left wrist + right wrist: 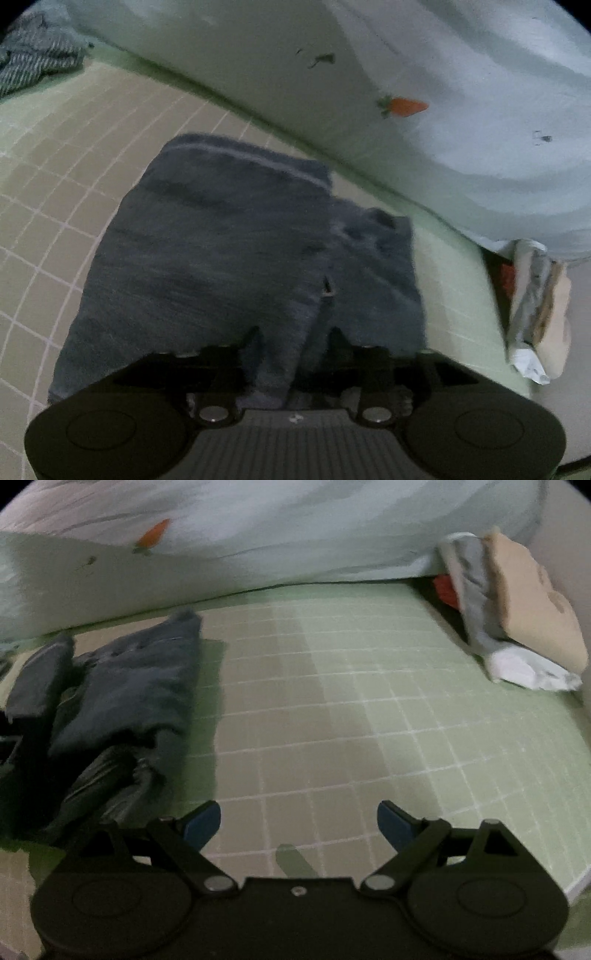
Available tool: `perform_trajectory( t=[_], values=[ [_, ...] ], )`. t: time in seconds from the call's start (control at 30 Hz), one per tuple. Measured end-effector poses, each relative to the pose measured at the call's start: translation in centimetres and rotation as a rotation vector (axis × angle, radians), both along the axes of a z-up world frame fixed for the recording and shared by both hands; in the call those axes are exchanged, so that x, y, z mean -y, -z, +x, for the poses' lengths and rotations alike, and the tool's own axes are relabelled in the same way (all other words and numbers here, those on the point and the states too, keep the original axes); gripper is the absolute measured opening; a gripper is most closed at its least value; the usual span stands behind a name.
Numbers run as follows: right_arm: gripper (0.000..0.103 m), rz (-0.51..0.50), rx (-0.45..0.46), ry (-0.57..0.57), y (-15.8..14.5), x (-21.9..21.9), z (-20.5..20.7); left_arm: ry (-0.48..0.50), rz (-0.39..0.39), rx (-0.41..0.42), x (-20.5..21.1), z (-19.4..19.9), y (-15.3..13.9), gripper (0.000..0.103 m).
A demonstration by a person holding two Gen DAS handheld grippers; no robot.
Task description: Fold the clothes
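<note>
Jeans [229, 258] lie between parted left tongs [293, 338] — right tongs [299, 819] gape, well apart

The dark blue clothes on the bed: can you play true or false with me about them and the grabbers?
1. The dark blue clothes lie on a green checked sheet. True.
2. The right gripper squeezes a sock. False: its jaws stand wide apart with nothing between them.
3. The blanket has an orange carrot on it. True.
4. The left gripper hangs over bare sheet. False: it is over the dark blue clothes, with cloth between its fingers.
5. A striped cloth lies on top of the dark blue clothes. False: it lies apart, far off.
</note>
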State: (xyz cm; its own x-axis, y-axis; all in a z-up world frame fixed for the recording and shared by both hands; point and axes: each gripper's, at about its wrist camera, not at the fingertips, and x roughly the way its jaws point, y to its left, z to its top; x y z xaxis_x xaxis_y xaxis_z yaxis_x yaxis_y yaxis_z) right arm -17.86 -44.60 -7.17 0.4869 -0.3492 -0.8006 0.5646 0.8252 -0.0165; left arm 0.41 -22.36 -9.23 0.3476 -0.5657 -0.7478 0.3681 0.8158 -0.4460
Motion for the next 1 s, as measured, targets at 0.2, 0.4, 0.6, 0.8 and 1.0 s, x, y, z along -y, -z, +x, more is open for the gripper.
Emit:
perform_trajectory(
  t=[0.2, 0.4, 0.6, 0.8, 1.0],
  values=[
    [0.093, -0.006, 0.037, -0.092, -0.6, -4.0, 3.6, 0.062, 0.101, 0.150, -2.4, -2.0, -3.3, 0.077],
    [0.092, -0.010, 0.106, -0.188, -2.1, -9.5, 7.8, 0.007, 0.198, 0.147, -7.3, 0.3, -3.1, 0.084],
    [0.073, -0.001, 0.168, -0.242, -3.0, -13.5, 12.5, -0.032, 0.229, 0.150, -12.5, 3.2, -3.4, 0.087],
    [0.048, -0.004, 0.121, -0.238, -1.1, -15.7, 16.3, -0.010, 0.244, 0.141, -15.5, 5.0, -2.7, 0.089],
    [0.007, -0.034, 0.127, -0.273, -1.6, -17.1, 17.6, 0.008, 0.233, 0.134, -16.8, 6.6, -2.2, 0.089]
  ],
)
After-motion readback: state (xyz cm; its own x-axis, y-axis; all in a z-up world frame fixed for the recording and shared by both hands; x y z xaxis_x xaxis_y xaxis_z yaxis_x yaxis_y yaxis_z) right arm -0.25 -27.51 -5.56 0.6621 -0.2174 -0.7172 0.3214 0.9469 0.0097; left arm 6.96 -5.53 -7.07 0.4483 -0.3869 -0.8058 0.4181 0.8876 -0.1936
